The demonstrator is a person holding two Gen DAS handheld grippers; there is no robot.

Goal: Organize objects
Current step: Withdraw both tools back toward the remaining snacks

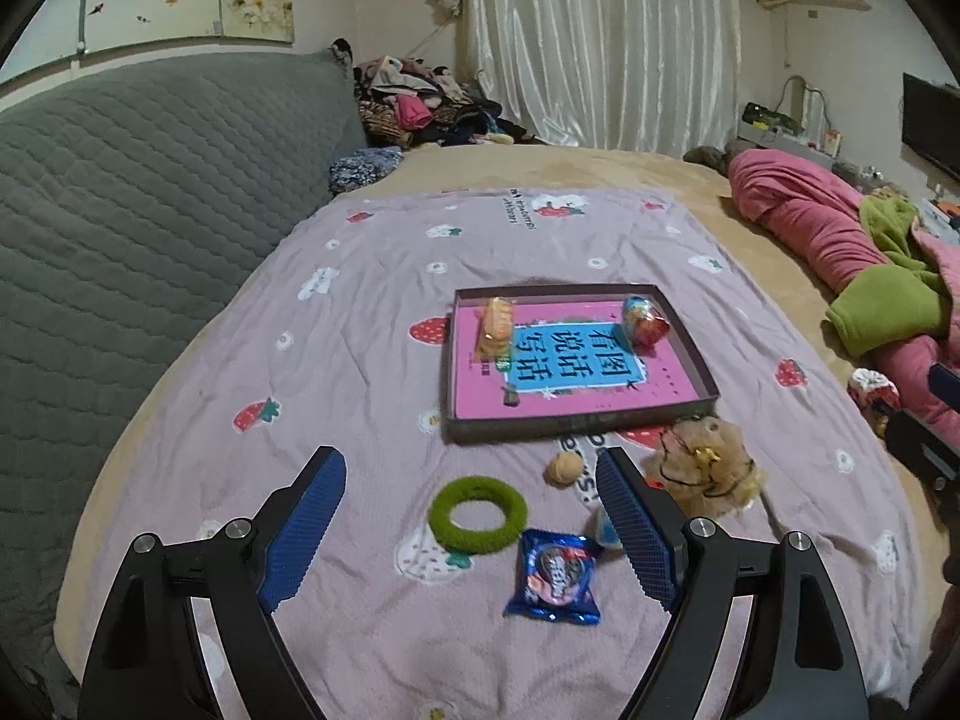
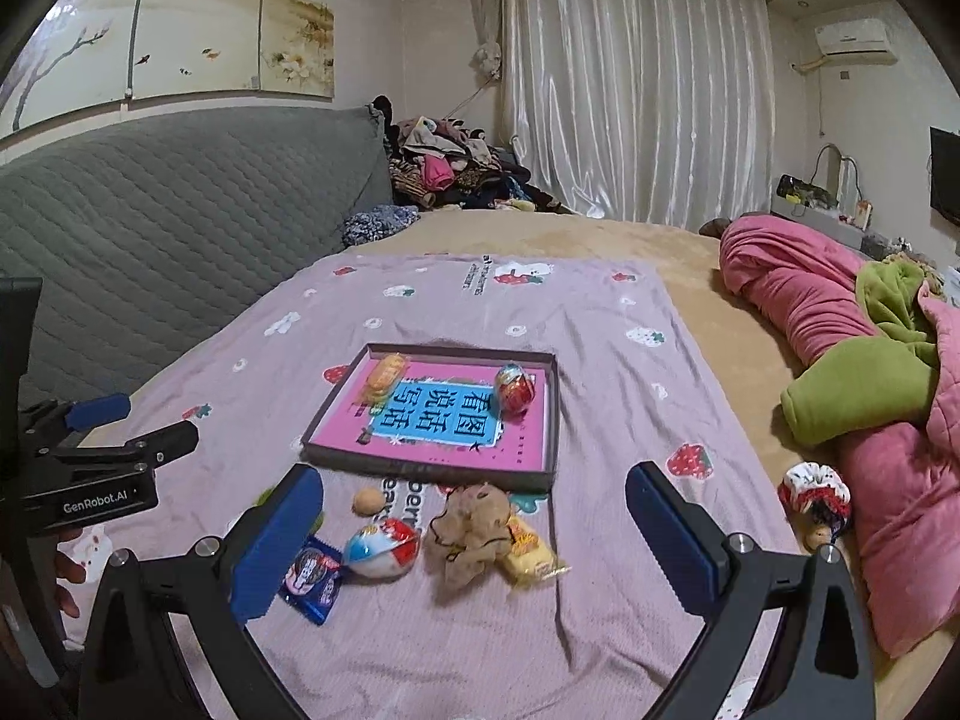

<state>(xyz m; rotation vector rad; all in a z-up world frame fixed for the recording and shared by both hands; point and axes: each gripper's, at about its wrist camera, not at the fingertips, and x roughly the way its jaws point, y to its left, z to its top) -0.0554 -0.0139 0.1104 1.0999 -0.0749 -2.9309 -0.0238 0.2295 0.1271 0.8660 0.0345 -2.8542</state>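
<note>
Left wrist view: low over the bed's near edge, facing along the bed toward the curtain (image 1: 600,42) at 12 o'clock; tray (image 1: 576,420) ahead, slightly toward 1 o'clock, near
Right wrist view: low over the same near edge, facing the curtain (image 2: 630,84); tray (image 2: 432,474) toward 11 o'clock, so it sits further right
Cross-sight: left gripper (image 2: 114,426) at 9 o'clock in the right view
Shared: tray, pink sheet (image 1: 372,312), plush toy (image 1: 702,468), grey headboard (image 1: 150,192)
</note>
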